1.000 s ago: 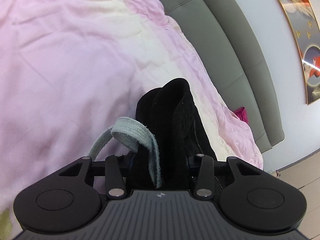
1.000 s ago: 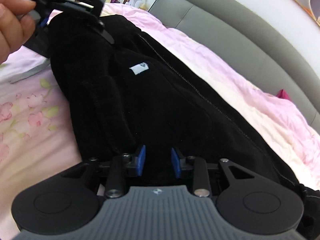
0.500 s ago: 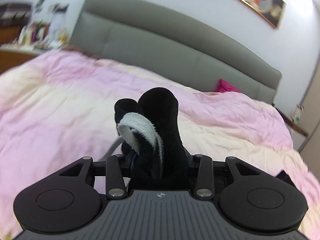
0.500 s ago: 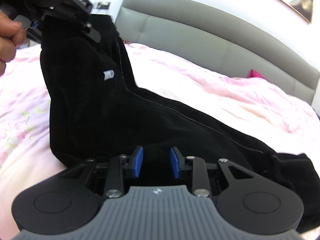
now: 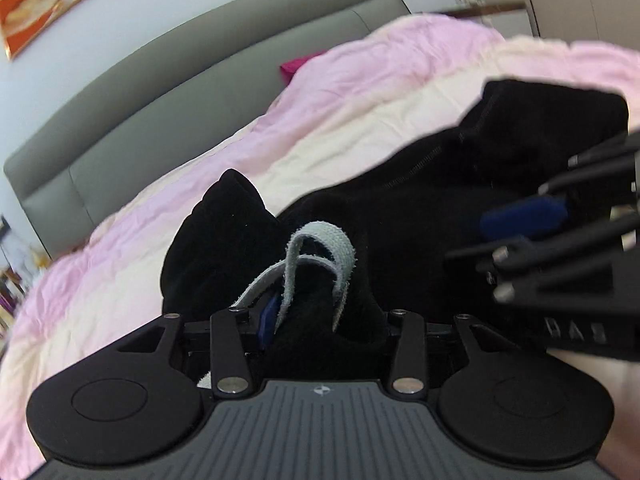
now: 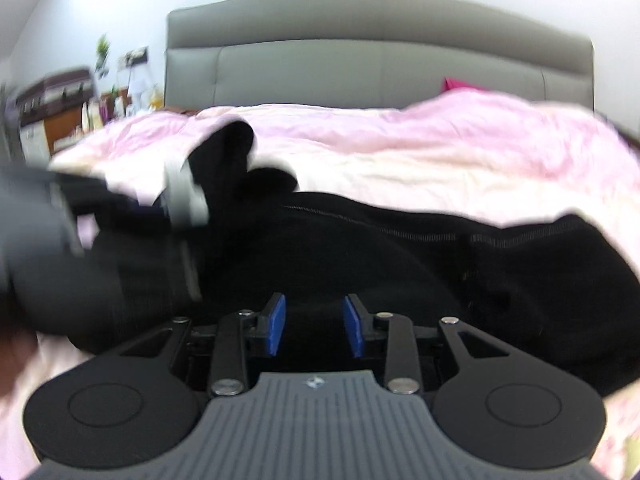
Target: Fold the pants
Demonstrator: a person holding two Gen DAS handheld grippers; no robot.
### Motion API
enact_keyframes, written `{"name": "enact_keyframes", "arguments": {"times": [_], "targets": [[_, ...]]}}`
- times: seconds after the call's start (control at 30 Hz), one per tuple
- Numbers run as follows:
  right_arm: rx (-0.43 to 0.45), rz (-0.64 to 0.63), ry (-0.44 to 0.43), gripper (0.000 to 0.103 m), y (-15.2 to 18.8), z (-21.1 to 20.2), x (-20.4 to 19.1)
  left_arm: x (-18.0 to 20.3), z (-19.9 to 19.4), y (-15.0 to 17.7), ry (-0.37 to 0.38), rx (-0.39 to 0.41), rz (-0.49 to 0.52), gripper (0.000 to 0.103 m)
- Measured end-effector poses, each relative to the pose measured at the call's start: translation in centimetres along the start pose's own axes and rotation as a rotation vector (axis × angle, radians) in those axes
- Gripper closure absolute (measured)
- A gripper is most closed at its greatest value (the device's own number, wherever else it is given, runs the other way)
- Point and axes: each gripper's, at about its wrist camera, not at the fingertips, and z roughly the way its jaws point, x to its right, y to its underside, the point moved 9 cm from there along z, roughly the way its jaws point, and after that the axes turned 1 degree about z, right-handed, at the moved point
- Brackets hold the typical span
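Observation:
The black pants [image 6: 400, 248] stretch across the pink bed, held by both grippers. My left gripper [image 5: 320, 312] is closed on a bunched wad of the black fabric. A grey drawstring loop [image 5: 320, 248] sticks up out of that wad, and the jaws are easing open slightly. The right gripper [image 6: 315, 320] has black cloth between its blue pads [image 6: 276, 324], and its jaws are also easing open. Each gripper shows in the other's view: the right gripper [image 5: 524, 220] at the right edge, the blurred left gripper [image 6: 120, 208] at the left.
A rumpled pink and cream quilt [image 6: 440, 148] covers the bed. The grey padded headboard [image 6: 360, 68] stands behind it, with a magenta cushion [image 6: 460, 84] against it. Cluttered shelves [image 6: 60, 108] are at the far left. A framed picture [image 5: 48, 4] hangs on the wall.
The left gripper rolled and swung across toward the right gripper, carrying its end of the pants down from its raised position. The right gripper turned to face the headboard. Both grips held.

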Motion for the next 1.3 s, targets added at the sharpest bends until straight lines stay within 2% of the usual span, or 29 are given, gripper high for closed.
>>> {"name": "enact_keyframes", "arguments": {"times": [0.1, 0.2, 0.23, 0.27, 0.3, 0.37, 0.47, 0.6, 0.7, 0.77, 0.83, 0.87, 0.9, 1.07, 1.23, 1.27, 1.3], "targets": [[-0.033, 0.044, 0.041, 0.075, 2.2, -1.1, 2.3, 1.1, 1.3, 0.2, 0.022, -0.038, -0.051, 0.053], [-0.120, 0.024, 0.049, 0.075, 4.8, 0.6, 3.4, 1.2, 0.7, -0.3, 0.021, -0.052, -0.050, 0.052], [-0.117, 0.012, 0.048, 0.075, 5.2, 0.8, 3.6, 0.9, 0.2, -0.4, 0.019, -0.048, -0.038, 0.052], [-0.109, 0.010, 0.051, 0.075, 5.2, 1.1, 3.6, 0.8, -0.5, -0.5, 0.027, -0.042, -0.028, 0.049], [-0.111, 0.009, 0.057, 0.075, 5.1, 1.3, 3.6, 0.6, -1.3, -0.5, 0.051, -0.040, -0.031, 0.039], [-0.119, 0.013, 0.061, 0.075, 4.7, 1.6, 3.6, 0.2, -3.1, -0.5, 0.105, -0.030, -0.054, 0.033], [-0.122, 0.067, 0.040, 0.074, 4.6, 1.6, 4.0, -0.6, -6.5, -0.2, 0.171, 0.005, -0.045, 0.033], [-0.120, 0.141, 0.022, 0.072, 4.0, 0.9, 4.4, -3.8, -9.6, 0.0, 0.155, 0.069, -0.066, 0.031], [-0.083, 0.197, -0.011, 0.070, 2.5, -0.1, 4.0, -6.8, -9.3, 0.4, 0.139, 0.069, -0.165, 0.027], [-0.048, 0.216, -0.037, 0.069, 0.9, -0.7, 3.4, -8.4, -7.7, 0.9, 0.136, 0.039, -0.252, 0.027], [-0.023, 0.217, -0.057, 0.066, -0.6, -1.0, 2.9, -8.6, -5.7, 1.5, 0.168, -0.004, -0.318, 0.027], [-0.018, 0.215, -0.072, 0.060, -1.4, -1.1, 2.5, -8.0, -4.4, 2.3, 0.191, -0.052, -0.319, 0.028], [-0.021, 0.212, -0.089, 0.056, -2.1, -0.8, 2.2, -7.4, -3.8, 2.8, 0.216, -0.064, -0.330, 0.028], [-0.132, 0.242, -0.156, 0.056, -3.9, 2.4, 0.6, -7.1, -2.5, 4.5, 0.316, -0.090, -0.554, 0.030], [-0.296, 0.402, -0.170, 0.056, -3.9, 7.5, 0.1, -7.7, -1.9, 4.7, 0.352, -0.082, -0.599, 0.030], [-0.311, 0.439, -0.181, 0.052, -3.8, 8.3, 0.1, -8.1, -1.9, 4.9, 0.366, -0.081, -0.617, 0.030], [-0.317, 0.476, -0.207, 0.057, -4.0, 8.9, 0.0, -8.5, -2.0, 5.0, 0.376, -0.076, -0.630, 0.030]]}}
